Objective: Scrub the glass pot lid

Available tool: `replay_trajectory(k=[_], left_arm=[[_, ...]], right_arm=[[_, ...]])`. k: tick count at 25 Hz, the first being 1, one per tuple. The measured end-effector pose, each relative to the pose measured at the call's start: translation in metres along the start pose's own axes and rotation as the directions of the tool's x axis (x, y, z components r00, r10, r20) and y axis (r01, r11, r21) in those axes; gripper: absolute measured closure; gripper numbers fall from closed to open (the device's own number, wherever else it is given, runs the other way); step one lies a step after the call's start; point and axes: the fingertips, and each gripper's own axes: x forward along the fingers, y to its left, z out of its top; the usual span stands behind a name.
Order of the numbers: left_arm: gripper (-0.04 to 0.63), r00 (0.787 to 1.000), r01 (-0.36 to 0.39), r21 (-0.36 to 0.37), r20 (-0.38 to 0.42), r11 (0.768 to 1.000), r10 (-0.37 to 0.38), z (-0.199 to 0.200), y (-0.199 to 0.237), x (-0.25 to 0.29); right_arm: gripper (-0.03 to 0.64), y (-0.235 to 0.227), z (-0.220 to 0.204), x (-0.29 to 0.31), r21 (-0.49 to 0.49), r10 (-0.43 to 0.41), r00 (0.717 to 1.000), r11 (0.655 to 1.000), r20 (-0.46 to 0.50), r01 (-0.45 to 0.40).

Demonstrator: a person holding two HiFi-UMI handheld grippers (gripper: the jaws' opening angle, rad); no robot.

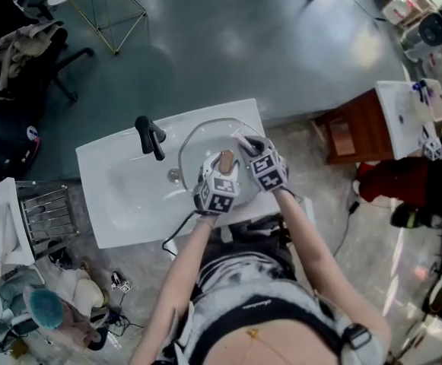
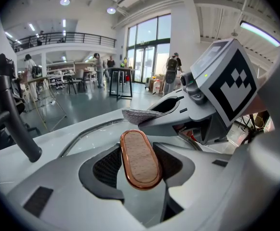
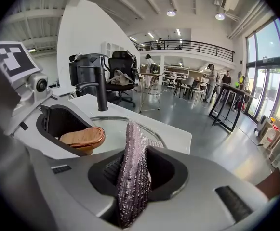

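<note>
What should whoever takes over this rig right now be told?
Left gripper: shut on the lid's wooden handle; the glass lid is at the white sink, beside the black faucet.
Right gripper: shut on a silvery scouring cloth, close to the handle.
Done: both grips made; how much is scrubbed cannot be told.
Left: rub the cloth over the glass.

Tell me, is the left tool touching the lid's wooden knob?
Touching. The left gripper view shows the left tool with its pads pressed against both sides of the wooden knob, clamping it.
</note>
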Motion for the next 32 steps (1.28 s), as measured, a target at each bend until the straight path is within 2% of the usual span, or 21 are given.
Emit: replay_trajectory(k=[11,20,24,32], left_arm=[[0.394,1.000,-0.001,0.002,-0.003,1.000,0.001,-0.002,-0.002,0.002],[0.394,1.000,-0.005,0.001,0.001,1.000,0.005,-0.003,0.000,0.003],[0.393,1.000,-0.005,-0.001,0.000,1.000,0.005,-0.002,0.000,0.004],[0.394,1.000,-0.008,0.001,-0.002,1.000,0.008,-0.001,0.000,0.004]], right_arm=[[0.520,0.011,0.018,0.020,-0.125,0.108,0.994,0.986,-0.001,-0.107],[0.520,0.027,0.038,0.043,-0.239,0.227,0.974,0.945,-0.014,-0.224],[0.520,0.033,0.044,0.049,-0.290,0.295,0.955,0.912,-0.026,-0.290],[0.520,0.051,0.054,0.059,-0.401,0.433,0.898,0.812,-0.073,-0.424]])
